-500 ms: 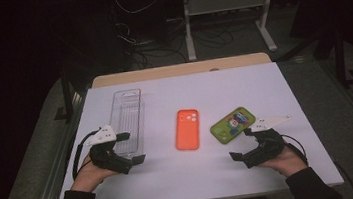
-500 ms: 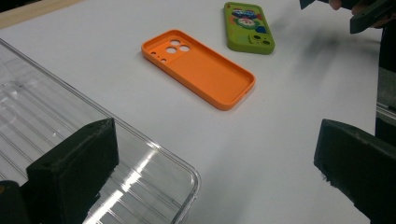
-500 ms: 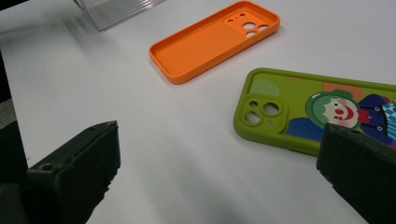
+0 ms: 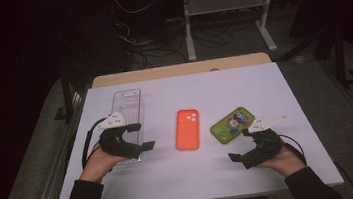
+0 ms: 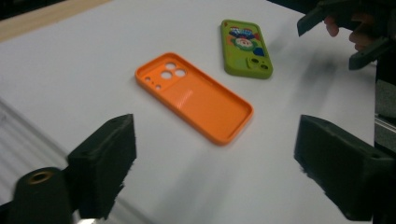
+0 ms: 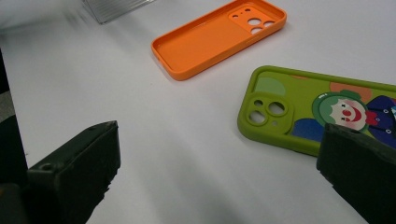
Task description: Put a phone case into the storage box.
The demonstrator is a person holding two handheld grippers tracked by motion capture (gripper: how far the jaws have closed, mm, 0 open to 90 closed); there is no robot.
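Two phone cases lie on the white table [image 4: 284, 92], both untouched. Orange case [image 4: 187, 129] sits mid-table, hollow side up, camera holes at its far end. Green case [image 4: 232, 124], printed with a clown face, lies just to its right, back up, tilted on the diagonal. The two are near each other but apart.

Right gripper [image 4: 240, 146] sits low at the near corner of the green case. Jaws spread wide, nothing between the pads. In the right gripper view the green case [image 6: 317, 109] lies just ahead of the right-hand jaw, its camera corner nearest, and the orange case [image 6: 219, 35] lies farther off.

Left gripper [image 4: 137, 136] rests over the near end of a clear plastic tray [image 4: 127, 107] on the left side of the table. Jaws wide, empty. Its own view looks across at the orange case [image 5: 194, 95], with the green case [image 5: 246, 49] beyond and the right gripper [image 5: 338, 39] at the top corner.

Step in hand, as I read it: the approach, before any pick-up. Each hand seems lined up on the case nearest it.

Next move likely calls for lowering one jaw to each long edge of a case and closing across its width. Both cases lie flat on the table, so the pads must get under or hard against the rim; a shallow bite could slip.

Beyond the table: dark floor, cables, a metal stand.
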